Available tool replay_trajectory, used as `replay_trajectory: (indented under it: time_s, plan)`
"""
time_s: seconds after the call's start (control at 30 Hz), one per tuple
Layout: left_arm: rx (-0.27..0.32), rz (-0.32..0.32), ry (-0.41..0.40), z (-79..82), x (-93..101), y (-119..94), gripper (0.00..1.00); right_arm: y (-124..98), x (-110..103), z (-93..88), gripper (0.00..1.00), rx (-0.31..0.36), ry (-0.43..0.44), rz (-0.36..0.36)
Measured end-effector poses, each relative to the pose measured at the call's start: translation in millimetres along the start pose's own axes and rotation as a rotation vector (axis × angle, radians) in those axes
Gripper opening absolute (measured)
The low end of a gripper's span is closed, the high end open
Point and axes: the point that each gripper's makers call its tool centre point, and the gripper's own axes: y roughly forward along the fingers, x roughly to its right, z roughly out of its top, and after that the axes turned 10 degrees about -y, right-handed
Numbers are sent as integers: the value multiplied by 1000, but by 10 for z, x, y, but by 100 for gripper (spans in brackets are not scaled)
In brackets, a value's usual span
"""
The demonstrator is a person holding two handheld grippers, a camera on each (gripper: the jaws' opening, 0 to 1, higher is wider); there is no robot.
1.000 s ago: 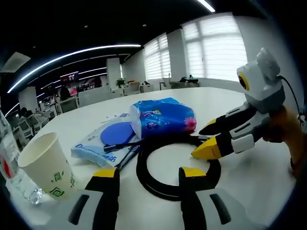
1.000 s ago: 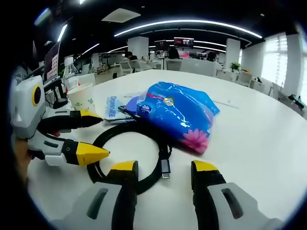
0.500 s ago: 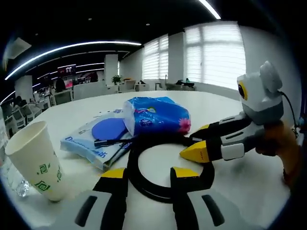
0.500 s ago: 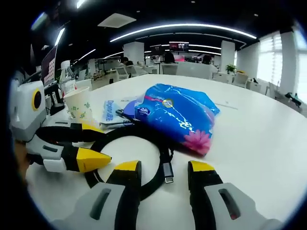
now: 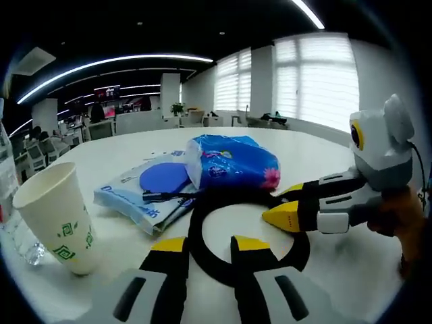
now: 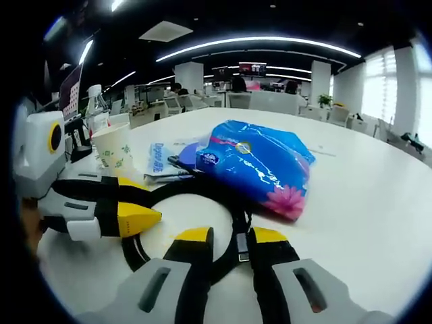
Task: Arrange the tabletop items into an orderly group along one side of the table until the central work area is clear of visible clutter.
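Both grippers' jaws have narrowed over the last second. The right gripper has drawn its yellow tips in around the plug end of the black cable; they now straddle the connector with only slim gaps, nearly clamped, though contact on either side cannot be confirmed. The left gripper has likewise closed to a narrow gap over the near arc of the cable loop; whether it bites the cable yet is unclear. Judgement: both are committing to a two-point pickup of the cable, the first clutter item to move aside. The cable coil lies flat mid-table, touching the blue tissue pack. Beyond it a blue packet carries a pen. A paper cup stands upright to the left, with a plastic bottle behind it. Both grippers are held low, jaws almost level with the white table, facing each other across the coil.
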Motion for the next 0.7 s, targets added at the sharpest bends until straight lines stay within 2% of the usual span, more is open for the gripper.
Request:
replay_trajectory:
  time_s: [0.13, 0.2, 0.23, 0.33, 0.47, 0.7]
  plan:
    - [6, 21, -37, 16, -50, -4, 14, -5, 24, 5, 17, -2, 20, -10]
    - [7, 33, -30, 25, -62, -10, 6, -9, 29, 9, 15, -4, 34, -13]
    - [27, 58, 8, 71, -101, -25, 6, -14, 35, 7, 15, -5, 42, -16]
    - [13, 56, 15, 42, -73, -28, 6, -23, 51, 11, 14, -5, 83, -11]
    - [10, 48, -21, 42, -99, -27, 5, -32, 49, 14, 13, -5, 93, -10]
    - [8, 49, -18, 40, -94, -43, 5, -51, 71, 38, 10, -2, 132, -6]
